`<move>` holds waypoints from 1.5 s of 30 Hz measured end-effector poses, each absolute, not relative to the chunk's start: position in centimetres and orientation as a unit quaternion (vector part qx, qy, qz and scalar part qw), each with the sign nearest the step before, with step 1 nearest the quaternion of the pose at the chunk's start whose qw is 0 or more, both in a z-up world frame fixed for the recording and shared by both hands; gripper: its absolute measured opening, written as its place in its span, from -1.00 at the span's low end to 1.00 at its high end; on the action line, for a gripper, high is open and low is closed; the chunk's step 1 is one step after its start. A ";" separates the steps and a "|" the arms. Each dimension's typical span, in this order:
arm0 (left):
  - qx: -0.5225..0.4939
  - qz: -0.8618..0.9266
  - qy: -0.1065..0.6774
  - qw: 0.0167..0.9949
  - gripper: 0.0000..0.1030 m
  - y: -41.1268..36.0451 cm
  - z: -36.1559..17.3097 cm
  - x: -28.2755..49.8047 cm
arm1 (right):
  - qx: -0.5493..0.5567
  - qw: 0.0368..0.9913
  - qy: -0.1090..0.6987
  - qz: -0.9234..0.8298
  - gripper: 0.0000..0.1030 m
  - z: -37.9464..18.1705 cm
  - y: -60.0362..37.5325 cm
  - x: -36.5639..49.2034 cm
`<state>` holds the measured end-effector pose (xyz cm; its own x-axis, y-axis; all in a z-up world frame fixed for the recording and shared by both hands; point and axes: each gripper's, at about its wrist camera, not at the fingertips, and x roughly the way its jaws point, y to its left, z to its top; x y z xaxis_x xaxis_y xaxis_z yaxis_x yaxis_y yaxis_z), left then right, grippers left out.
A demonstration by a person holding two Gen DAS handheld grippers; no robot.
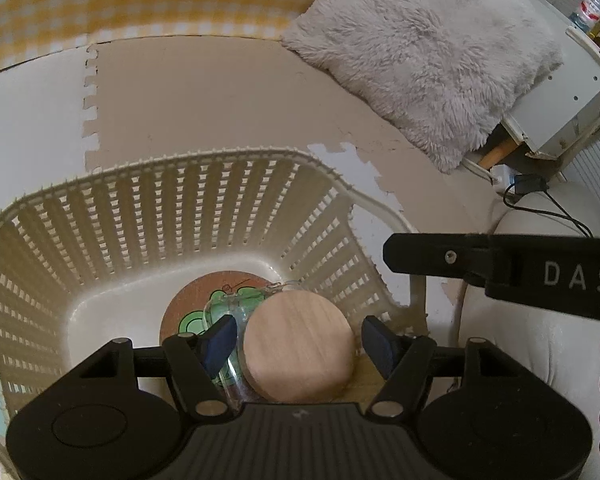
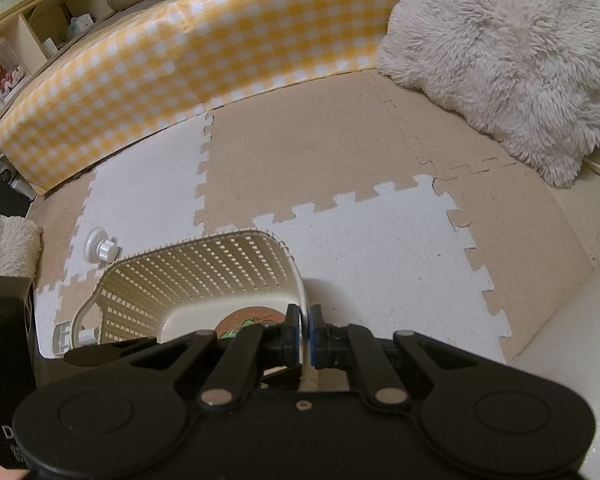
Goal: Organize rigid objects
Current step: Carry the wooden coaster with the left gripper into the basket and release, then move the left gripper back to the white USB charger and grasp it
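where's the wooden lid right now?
In the left wrist view, the wooden lid sits low in the basket, between the open left gripper fingers, on a glass jar lying over the frog coaster.

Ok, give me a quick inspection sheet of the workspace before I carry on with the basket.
Surface: foam puzzle mat, beige and white tiles, on the floor.
Job's things: cream slatted basket; inside it a glass jar with wooden lid lying over a round cork coaster with a green print.
Clutter: white suction knob on the mat, left of the basket.
Grippers: left gripper open, fingers either side of the wooden lid; right gripper shut on the basket rim.
Cables: black cable and plug beyond the basket.
Surroundings: fluffy cushion, yellow gingham bumper, shelving behind.
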<state>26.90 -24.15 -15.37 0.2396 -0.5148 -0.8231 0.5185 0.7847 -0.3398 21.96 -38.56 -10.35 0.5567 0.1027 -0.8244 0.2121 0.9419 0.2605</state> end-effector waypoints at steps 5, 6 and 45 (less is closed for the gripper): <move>0.013 -0.329 0.520 0.788 0.49 -24.2 -15.1 26.6 | 0.170 0.866 0.470 -0.031 -0.91 -10.4 -38.7 22.0; 0.016 -0.330 0.519 0.788 0.51 -24.2 -15.0 26.5 | 0.170 0.866 0.469 -0.031 -0.91 -10.4 -38.7 22.0; 0.045 -0.339 0.366 0.866 1.00 -12.9 -2.1 19.7 | 0.163 0.871 0.463 -0.034 -0.90 -10.3 -38.5 21.7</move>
